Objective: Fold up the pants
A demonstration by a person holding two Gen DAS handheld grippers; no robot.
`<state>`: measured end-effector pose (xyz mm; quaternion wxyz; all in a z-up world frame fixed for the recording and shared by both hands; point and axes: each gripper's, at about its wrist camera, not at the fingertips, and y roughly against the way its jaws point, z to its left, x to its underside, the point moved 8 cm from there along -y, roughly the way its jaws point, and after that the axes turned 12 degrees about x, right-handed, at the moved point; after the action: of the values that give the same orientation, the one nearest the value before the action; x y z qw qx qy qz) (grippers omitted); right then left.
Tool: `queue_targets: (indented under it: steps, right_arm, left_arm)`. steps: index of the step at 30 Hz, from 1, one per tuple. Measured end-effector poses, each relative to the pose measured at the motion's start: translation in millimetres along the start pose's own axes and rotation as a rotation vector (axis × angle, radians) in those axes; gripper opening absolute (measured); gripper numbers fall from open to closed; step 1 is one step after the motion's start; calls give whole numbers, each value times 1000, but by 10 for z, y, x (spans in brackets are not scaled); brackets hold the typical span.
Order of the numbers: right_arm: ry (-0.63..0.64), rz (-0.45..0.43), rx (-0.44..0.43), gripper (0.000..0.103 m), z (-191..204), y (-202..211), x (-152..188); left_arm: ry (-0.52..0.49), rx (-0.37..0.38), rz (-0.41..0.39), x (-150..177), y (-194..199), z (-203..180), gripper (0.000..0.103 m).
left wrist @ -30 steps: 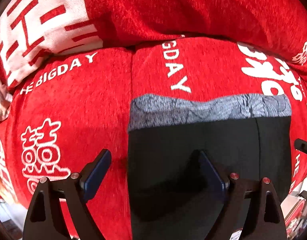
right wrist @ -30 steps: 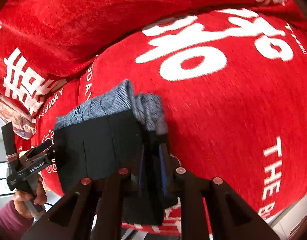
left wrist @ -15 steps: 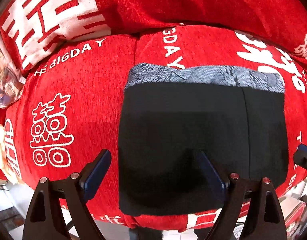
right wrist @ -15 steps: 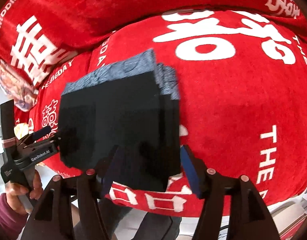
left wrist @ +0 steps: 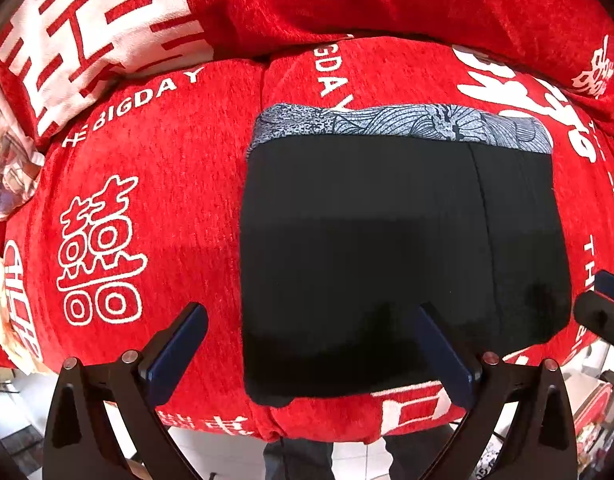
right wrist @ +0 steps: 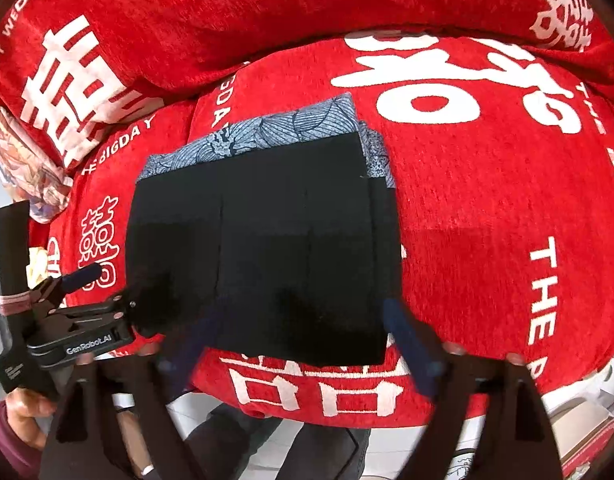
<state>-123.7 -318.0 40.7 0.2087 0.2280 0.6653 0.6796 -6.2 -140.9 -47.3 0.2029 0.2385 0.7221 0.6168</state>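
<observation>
Nearest the left wrist camera, the left gripper [left wrist: 309,328] has its jaws opening and spread wide, with nothing clamped between its blue pads [left wrist: 179,350]. One jaw stands over bare red cover; the other stands over the near edge of the folded black pants [left wrist: 387,248], so the pants' left edge falls between the two jaws without either pad pressing on it.

In the right wrist view, the right gripper [right wrist: 303,334] also has its jaws opening, wide apart and blurred. The near edge of the pants [right wrist: 267,240] lies in the gap between them, and neither pad grips the cloth. The pants' right edge lines up roughly with the jaw on that side.

Just beyond both pairs of jaws, the pants lie flat as a compact black rectangle on the red sofa cover [left wrist: 167,168]. A seam line runs from near to far across the black cloth. At the far edge of the fold, away from the jaws, a grey-blue patterned waistband [left wrist: 407,124] shows as a strip; in the right view a second layer of it peeks out along the right edge.

Past the pants, the red cover carries white lettering [left wrist: 143,98] and large white characters [right wrist: 447,88]. To the left of the right gripper's jaws, the person's hand [right wrist: 25,400] holds the other gripper's handle.
</observation>
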Motion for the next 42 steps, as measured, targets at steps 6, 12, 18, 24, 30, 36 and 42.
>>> queue_targets:
  steps: [6, 12, 18, 24, 30, 36, 42]
  right_arm:
    - [-24, -20, 48, 103, 36, 31, 56]
    - [-41, -4, 119, 103, 31, 42, 153]
    - [-69, 10, 173, 103, -29, 54, 221]
    - [-53, -9, 204, 103, -16, 99, 247]
    - [-18, -39, 265, 103, -24, 128, 255]
    - [-4, -38, 283, 103, -25, 110, 272]
    - [-3, -40, 289, 103, -34, 108, 282]
  left_arm:
    - [-14, 14, -19, 33, 105, 19, 103]
    - [-26, -7, -45, 80, 184, 26, 103]
    - [-50, 10, -55, 142, 239, -31, 103]
    - [-89, 1, -49, 213, 262, -120, 103]
    - [-77, -24, -28, 263, 233, -113, 103]
    - [-79, -48, -25, 265, 218, -100, 103]
    - [-97, -64, -27, 252, 219, -139, 103]
